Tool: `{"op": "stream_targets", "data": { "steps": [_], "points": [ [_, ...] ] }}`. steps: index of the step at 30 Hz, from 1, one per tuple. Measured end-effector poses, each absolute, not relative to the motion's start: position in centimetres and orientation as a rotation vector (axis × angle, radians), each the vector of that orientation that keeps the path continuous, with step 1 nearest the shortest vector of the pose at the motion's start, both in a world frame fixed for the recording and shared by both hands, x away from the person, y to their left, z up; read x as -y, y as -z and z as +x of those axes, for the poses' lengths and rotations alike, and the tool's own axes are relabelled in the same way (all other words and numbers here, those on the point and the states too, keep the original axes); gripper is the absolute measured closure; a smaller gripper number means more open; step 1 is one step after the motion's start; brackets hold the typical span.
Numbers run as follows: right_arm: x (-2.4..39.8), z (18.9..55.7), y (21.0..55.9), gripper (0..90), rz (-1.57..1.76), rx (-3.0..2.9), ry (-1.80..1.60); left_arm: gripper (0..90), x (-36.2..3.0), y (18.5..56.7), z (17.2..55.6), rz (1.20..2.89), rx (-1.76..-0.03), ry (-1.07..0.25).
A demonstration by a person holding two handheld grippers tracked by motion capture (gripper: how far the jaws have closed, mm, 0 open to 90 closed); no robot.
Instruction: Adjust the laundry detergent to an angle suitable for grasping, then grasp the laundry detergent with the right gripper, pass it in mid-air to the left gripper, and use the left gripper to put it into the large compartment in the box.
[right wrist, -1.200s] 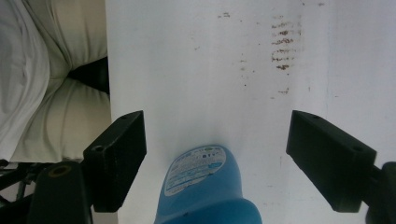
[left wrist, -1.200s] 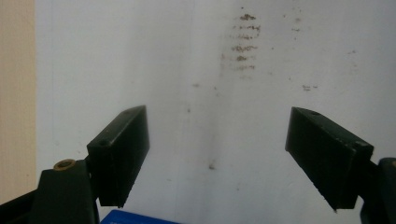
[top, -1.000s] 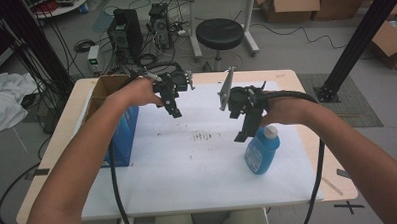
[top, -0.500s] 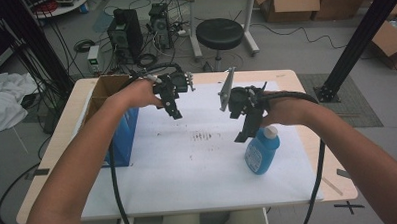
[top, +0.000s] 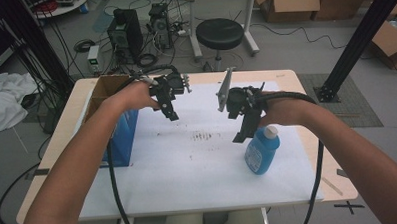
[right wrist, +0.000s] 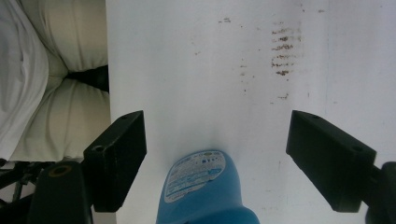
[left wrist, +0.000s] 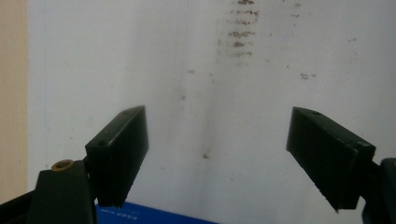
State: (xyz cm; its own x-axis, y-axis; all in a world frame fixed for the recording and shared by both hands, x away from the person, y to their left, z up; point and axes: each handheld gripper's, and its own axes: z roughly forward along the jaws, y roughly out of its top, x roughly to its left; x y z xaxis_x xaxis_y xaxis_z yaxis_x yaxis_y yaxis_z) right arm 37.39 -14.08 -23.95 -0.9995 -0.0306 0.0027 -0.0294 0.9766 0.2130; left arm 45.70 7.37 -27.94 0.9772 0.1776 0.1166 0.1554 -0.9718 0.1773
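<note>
Claws (top: pixel 172 114) (top: pixel 240 135) agape above table (top: pixel 189 192), right one seemingly over blue bottle (top: pixel 260 151).

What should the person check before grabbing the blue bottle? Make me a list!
1. Right hand-held gripper jaws wide apart, nothing between the pads: ok.
2. Blue bottle lying flat on the white sheet, nothing on top of it: ok.
3. Bottle lined up between the right jaws in the right gripper view: ok.
4. Left hand-held gripper open, holding nothing, away from the bottle: ok.
5. Bottle cap screwed tight: cannot tell.
6. Blue box well apart from the bottle: ok.
</note>
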Motion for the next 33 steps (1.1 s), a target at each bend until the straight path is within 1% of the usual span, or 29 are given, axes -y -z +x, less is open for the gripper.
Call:
{"op": "stream_targets", "data": {
  "steps": [15, 25, 33],
  "points": [
    [14.1, 38.1, 23.5, 20.3, 0.043, 3.111, 0.364, 20.6, -7.6, 27.9, 46.2, 2.937, -0.274, -0.210],
    [13.6, 40.3, 23.5, 20.4, 0.020, 3.108, 0.370, 20.8, -8.2, 28.3, 46.5, 2.943, -0.278, -0.202],
    [15.4, 42.3, 22.7, 21.6, -0.062, 3.124, 0.382, 21.1, -8.6, 28.6, 46.8, 2.948, -0.295, -0.188]
  ]
}}
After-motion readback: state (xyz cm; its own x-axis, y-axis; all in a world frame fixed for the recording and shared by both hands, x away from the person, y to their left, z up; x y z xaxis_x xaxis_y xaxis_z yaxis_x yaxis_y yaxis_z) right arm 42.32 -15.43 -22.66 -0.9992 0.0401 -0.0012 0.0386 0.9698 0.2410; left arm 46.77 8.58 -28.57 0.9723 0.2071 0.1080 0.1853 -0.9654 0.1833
